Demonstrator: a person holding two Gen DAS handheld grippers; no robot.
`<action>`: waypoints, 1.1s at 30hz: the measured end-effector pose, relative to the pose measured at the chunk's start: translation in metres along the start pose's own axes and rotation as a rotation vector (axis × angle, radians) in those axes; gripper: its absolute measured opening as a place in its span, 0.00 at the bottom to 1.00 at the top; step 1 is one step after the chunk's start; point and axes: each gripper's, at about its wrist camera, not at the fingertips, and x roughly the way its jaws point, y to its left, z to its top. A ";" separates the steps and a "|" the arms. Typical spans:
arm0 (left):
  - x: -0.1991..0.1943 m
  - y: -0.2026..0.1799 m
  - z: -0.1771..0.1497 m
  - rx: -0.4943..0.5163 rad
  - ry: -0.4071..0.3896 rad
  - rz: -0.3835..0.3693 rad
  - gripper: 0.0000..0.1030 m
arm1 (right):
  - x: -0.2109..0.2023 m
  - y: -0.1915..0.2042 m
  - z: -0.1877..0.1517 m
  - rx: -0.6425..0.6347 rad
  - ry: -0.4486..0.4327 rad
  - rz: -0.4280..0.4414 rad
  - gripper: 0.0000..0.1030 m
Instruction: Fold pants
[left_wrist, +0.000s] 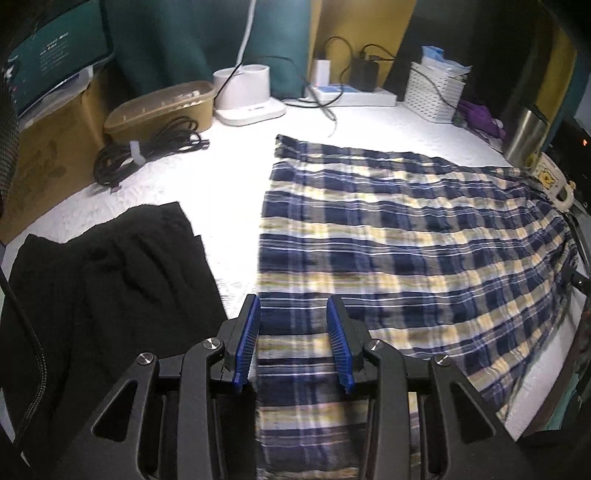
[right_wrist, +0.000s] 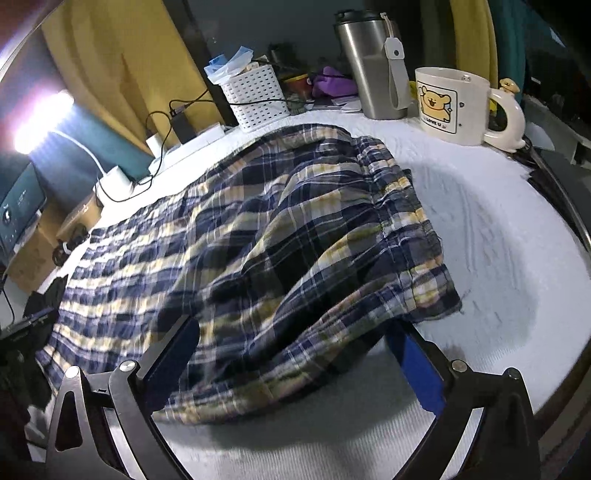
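In the left wrist view, black garment (left_wrist: 110, 266) lies at lower left on the white table cover (left_wrist: 221, 184). The plaid pants (left_wrist: 406, 236) spread across centre and right. The left gripper (left_wrist: 293, 343), bottom centre, has jaws partly spread with a strip of plaid cloth between them; whether the pads press it cannot be told. In the right wrist view, the right gripper (right_wrist: 295, 354) stands spread wide, the rumpled waistband end draped between its jaws. Upper right: steel tumbler (right_wrist: 369, 62), mug (right_wrist: 454, 105).
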 end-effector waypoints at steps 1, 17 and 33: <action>0.001 0.002 0.000 -0.006 0.003 0.005 0.36 | 0.001 -0.001 0.002 0.009 -0.006 0.004 0.99; 0.016 0.023 0.005 -0.035 0.018 -0.042 0.36 | -0.009 -0.020 0.001 0.108 -0.020 -0.091 0.99; 0.023 0.015 0.012 -0.016 0.021 -0.059 0.36 | 0.007 -0.012 0.017 0.118 -0.026 -0.072 0.99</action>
